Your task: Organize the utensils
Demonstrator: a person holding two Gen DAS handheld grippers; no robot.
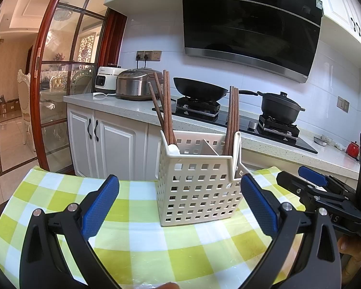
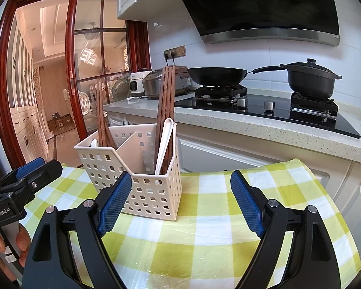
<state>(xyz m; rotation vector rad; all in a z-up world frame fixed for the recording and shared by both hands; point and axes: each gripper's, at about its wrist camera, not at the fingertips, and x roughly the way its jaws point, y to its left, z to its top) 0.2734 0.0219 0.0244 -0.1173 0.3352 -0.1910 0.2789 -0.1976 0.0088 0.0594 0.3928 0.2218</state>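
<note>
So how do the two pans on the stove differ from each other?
The wok is shallow, wide and open, with one long handle pointing right. The pot is deeper, wears a lid with a knob, and has short side handles. The wok sits on the left burner, the pot on the right. Both are black.
</note>
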